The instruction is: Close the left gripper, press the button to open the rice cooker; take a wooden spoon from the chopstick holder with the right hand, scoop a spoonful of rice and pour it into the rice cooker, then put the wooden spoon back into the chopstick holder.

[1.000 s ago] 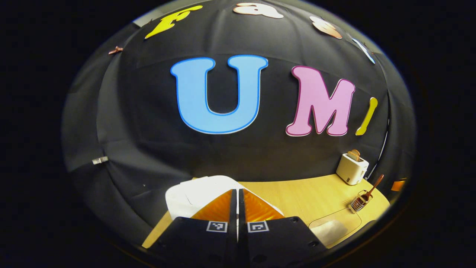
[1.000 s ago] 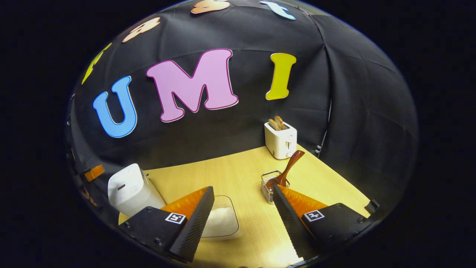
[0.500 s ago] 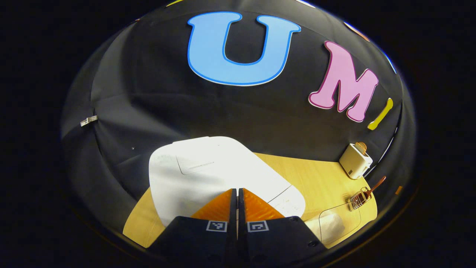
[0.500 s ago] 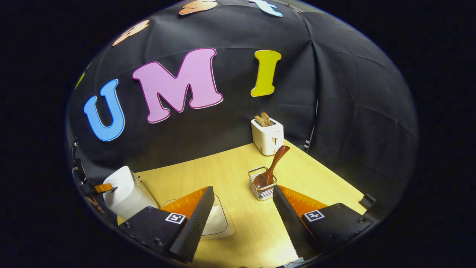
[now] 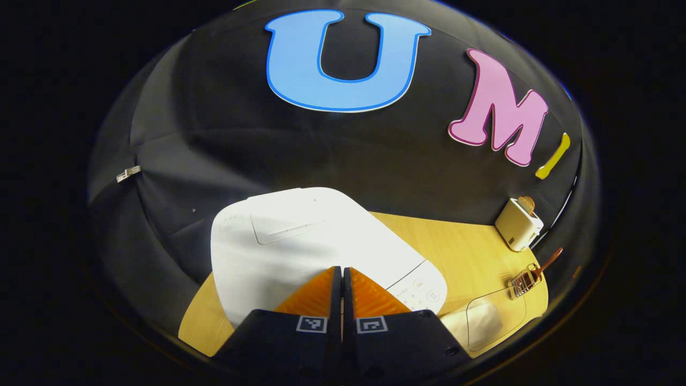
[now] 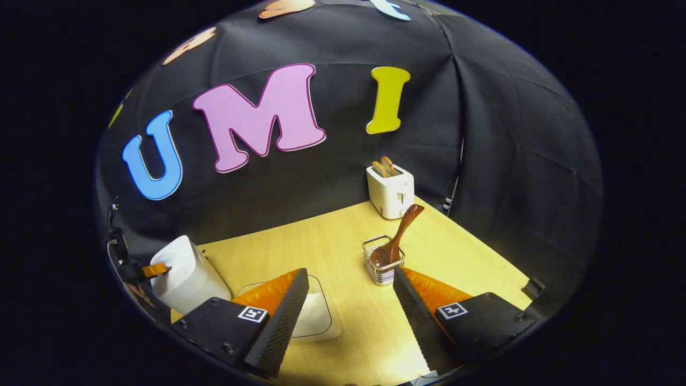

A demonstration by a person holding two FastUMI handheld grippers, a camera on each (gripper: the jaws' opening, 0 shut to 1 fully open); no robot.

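2 fingers of my left gripper pressed together above the white rice cooker; my right gripper gapes near the brown wooden spoon.

The white rice cooker sits lid-down and shut, right under the left gripper's closed tips. Ahead of the open right gripper stands the wire chopstick holder — the brown wooden spoon leaning in it, handle up-right. The rice lies in a clear container beside its left finger.
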